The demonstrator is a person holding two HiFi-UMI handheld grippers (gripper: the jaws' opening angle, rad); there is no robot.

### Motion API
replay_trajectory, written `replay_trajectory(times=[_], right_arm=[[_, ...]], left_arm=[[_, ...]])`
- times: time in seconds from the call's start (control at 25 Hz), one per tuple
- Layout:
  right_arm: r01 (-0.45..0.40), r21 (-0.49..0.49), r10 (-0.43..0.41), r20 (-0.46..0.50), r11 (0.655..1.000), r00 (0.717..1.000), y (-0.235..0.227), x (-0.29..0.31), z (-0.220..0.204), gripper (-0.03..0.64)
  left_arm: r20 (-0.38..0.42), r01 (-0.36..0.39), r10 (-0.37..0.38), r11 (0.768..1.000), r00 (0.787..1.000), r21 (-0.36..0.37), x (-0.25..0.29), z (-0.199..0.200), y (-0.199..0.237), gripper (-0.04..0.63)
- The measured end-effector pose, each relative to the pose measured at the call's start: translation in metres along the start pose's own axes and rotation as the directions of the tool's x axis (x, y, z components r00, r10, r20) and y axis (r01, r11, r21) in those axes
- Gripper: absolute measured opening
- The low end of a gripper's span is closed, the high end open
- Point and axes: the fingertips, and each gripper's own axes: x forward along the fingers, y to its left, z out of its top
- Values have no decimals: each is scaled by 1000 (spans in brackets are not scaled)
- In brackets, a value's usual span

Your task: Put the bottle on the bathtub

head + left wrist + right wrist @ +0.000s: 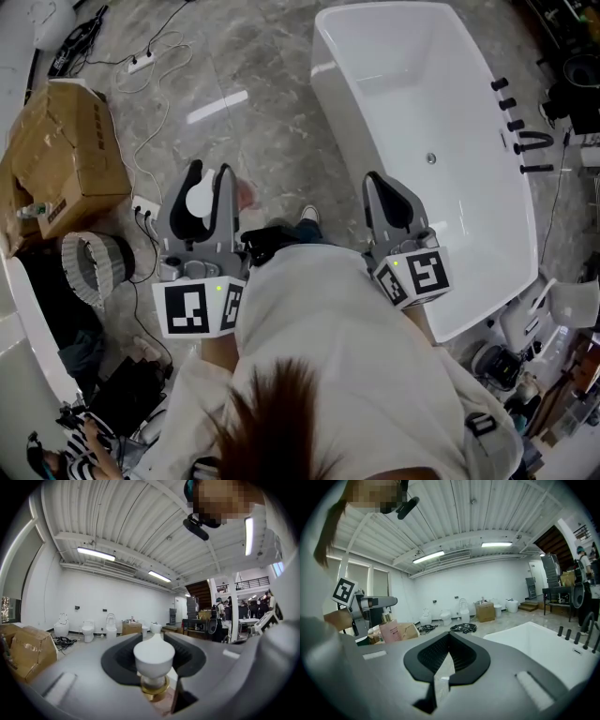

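While you stand at the left side of the white bathtub (pixel 441 84), the left gripper (pixel 208 176) is clenched on the bottle (pixel 200 199). In the left gripper view its jaws close in on both sides of the bottle, just under the white cap (pixel 153 654) and around the gold collar (pixel 154 689). The bottle stands upright in this grip, cap uppermost. The right gripper view shows its pink body (pixel 390 631) hanging below the left gripper's jaws. The bottle is held over the grey marble floor (pixel 253 122), to the left of the tub in the head view and apart from its rim; it touches no part of the tub. The right gripper (pixel 377 183) is closed with nothing in it: its two dark pads meet at the tips. It sits just beside the tub's near rim. A cardboard box (pixel 66 155) lies on the floor at your far left. A row of black taps (pixel 525 141) lines the tub's far edge.
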Motion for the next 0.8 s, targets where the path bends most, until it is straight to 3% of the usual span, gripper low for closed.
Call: replay_trajectory(times=[0.16,0.8], right_arm=[[5,29,-5,-4,1000,1000,-8,-2,-7,-3],[41,73,-39,-37,996,999,-31,18,-9,-3]], left_arm=[[11,-7,7,1000,1000,20,7,7,-1,189],[-47,18,-19,1000,999,-23,45,-3,3,189]])
